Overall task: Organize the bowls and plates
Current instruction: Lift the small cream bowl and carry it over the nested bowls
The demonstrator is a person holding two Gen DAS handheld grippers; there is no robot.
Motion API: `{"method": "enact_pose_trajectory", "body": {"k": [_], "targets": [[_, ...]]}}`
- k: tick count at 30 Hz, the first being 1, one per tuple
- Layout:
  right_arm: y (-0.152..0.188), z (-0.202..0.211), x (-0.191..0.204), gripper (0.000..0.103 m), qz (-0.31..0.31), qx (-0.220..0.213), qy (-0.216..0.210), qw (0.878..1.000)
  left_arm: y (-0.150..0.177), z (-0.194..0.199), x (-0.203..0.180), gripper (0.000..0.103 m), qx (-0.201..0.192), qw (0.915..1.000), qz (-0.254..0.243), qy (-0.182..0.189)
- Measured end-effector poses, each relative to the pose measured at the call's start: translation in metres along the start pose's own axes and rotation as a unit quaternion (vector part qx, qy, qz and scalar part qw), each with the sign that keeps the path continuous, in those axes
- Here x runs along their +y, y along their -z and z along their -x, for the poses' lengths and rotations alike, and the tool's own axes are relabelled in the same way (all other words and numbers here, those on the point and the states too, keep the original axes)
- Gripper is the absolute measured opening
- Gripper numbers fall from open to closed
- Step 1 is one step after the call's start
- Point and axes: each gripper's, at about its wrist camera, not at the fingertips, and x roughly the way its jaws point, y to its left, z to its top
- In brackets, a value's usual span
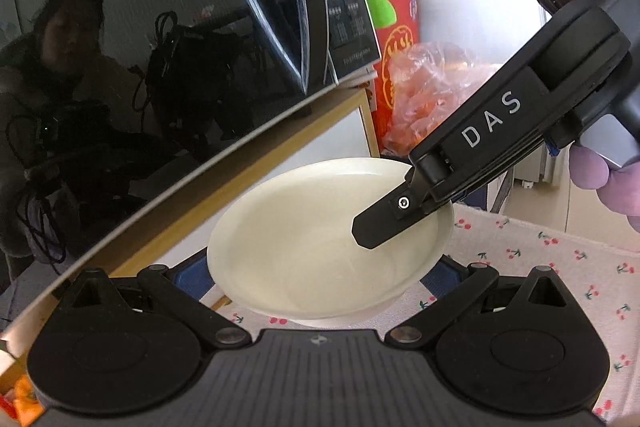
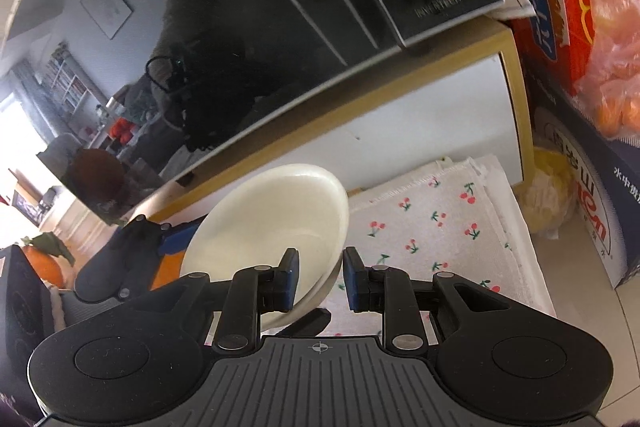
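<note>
A cream bowl (image 1: 320, 243) stands on a cherry-print cloth (image 1: 560, 267) in front of a black microwave (image 1: 160, 27). My left gripper (image 1: 316, 275) is wide open, its blue pads on either side of the bowl's near part. My right gripper (image 2: 320, 281) is open astride the bowl's (image 2: 272, 215) right rim, one pad inside, one outside. In the left wrist view the right gripper's finger (image 1: 384, 219) reaches into the bowl from the right.
The microwave sits on a wooden-edged white cabinet (image 2: 440, 115). A red box (image 1: 400, 27), a bag of oranges (image 2: 616, 79) and a dark carton (image 2: 580, 195) stand to the right. The cloth (image 2: 432, 227) covers the surface under the bowl.
</note>
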Motion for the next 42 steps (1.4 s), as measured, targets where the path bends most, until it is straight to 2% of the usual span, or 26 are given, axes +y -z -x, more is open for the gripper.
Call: {"method": "enact_pose_trajectory", "body": {"k": [11, 22, 32, 42], "targets": [[-0.006, 0.042, 0.04, 0.023, 0.024, -0.005, 0.001, 1.0, -0.025, 0.042, -0.004, 0.103, -0.012, 0.9999, -0.008, -0.01], [-0.004, 0.081, 0.076, 0.023, 0.045, -0.008, 0.007, 0.999, -0.04, 0.081, -0.009, 0.102, -0.018, 0.9997, 0.013, -0.013], [0.015, 0.12, 0.106, 0.023, 0.059, 0.003, 0.017, 0.998, -0.046, 0.116, -0.022, 0.102, -0.004, 0.9994, 0.032, -0.01], [0.045, 0.157, 0.121, 0.023, 0.055, 0.015, 0.019, 0.998, -0.042, 0.164, -0.044, 0.102, -0.005, 0.9991, 0.042, -0.003]]}}
